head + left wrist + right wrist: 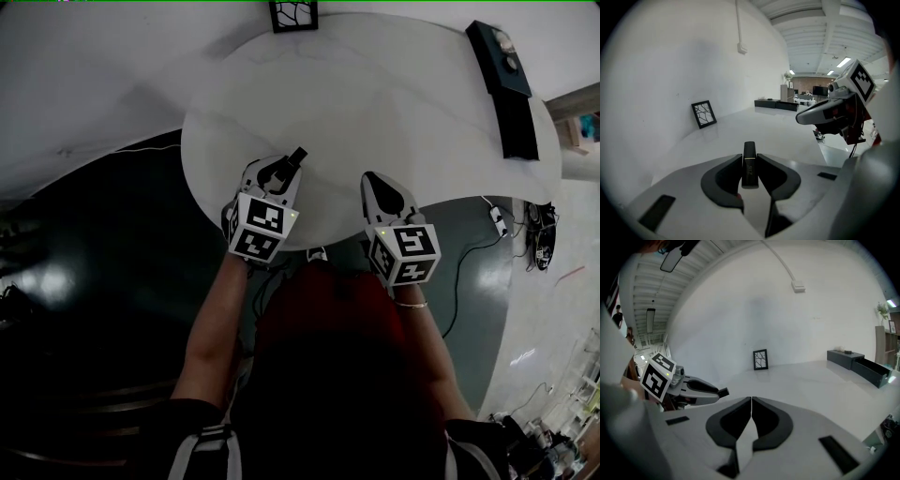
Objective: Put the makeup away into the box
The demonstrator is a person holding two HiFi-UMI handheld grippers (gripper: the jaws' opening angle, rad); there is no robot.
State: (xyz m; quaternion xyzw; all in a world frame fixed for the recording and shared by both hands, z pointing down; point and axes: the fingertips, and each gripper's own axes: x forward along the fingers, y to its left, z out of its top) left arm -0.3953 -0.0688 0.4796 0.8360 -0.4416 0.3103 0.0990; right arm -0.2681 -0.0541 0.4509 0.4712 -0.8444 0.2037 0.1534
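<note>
Your left gripper [750,161] has its jaws clamped on a black lipstick tube [749,151], whose long axis runs straight out along them, its tip past the fingertips. Your right gripper [751,403] is pinched shut on nothing. The black box [500,58] sits at the table's [375,94] far right edge, well apart, ahead and right of the tube. Your right hand is nearer to it.

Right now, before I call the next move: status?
Left hand-held gripper shut on black makeup tube. Right hand-held gripper shut, empty. Black box at table's far right, nothing in between.
</note>
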